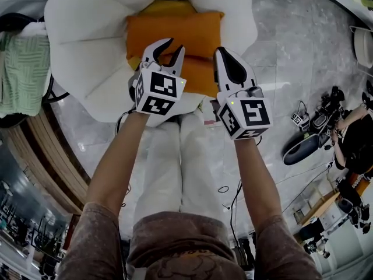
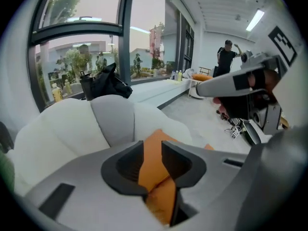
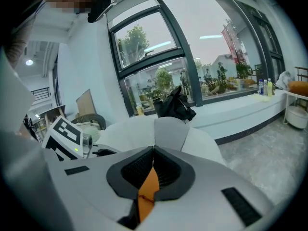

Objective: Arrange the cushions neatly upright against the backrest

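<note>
A white petal-shaped armchair (image 1: pixel 87 39) holds an orange cushion (image 1: pixel 175 32) lying on its seat, with a second orange one (image 1: pixel 201 77) in front and a yellow cushion (image 1: pixel 169 7) tucked behind. My left gripper (image 1: pixel 173 45) hovers over the orange cushion's middle, its jaws slightly apart. In the left gripper view the left gripper (image 2: pixel 153 146) shows orange fabric (image 2: pixel 154 162) through the gap, not pinched. My right gripper (image 1: pixel 220 52) sits at the cushion's right edge, shut. In the right gripper view the right gripper (image 3: pixel 154 149) has its tips together and a seamed strip of orange cushion (image 3: pixel 148 189) between the jaws.
The grey-white backrest (image 3: pixel 168 129) rises just beyond both grippers. A green cloth (image 1: pixel 23 74) lies left of the chair. Cables and gear (image 1: pixel 315 127) and a person (image 1: pixel 355 139) occupy the marble floor at right. A black bag (image 2: pixel 103 83) rests on the window sill.
</note>
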The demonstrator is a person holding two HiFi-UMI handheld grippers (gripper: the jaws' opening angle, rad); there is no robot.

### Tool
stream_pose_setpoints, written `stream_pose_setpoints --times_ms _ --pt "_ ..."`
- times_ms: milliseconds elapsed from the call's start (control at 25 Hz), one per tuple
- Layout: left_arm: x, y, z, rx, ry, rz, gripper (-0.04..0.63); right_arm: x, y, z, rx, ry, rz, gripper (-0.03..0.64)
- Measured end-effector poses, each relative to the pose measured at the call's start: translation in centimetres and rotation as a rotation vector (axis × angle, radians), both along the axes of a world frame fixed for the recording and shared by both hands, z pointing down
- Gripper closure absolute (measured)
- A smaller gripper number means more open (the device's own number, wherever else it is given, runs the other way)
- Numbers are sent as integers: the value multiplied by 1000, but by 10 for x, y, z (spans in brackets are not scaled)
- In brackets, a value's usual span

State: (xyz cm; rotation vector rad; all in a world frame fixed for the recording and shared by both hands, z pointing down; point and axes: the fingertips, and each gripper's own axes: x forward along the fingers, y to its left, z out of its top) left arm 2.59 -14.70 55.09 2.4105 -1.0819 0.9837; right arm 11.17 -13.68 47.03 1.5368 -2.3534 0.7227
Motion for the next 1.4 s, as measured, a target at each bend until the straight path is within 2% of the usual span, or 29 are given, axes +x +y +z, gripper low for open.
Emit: stream_pose_setpoints --times_ms 320,560,760,880,1240,1400 --pt "9 -1 63 -77 -92 84 327 6 -6 17 -20 7 -11 597" --pt "8 3 110 -111 -215 175 204 10 -10 28 -32 7 -13 598" --pt "12 6 137 -96 -284 215 176 12 -12 37 -45 6 -18 597" --pt "15 5 148 -93 -300 214 170 13 -12 43 -52 8 -27 598" --pt "18 -6 157 -89 -303 200 172 20 -15 53 -68 14 -37 597" --pt "16 -8 155 -117 -273 191 218 19 -15 54 -73 10 -38 597"
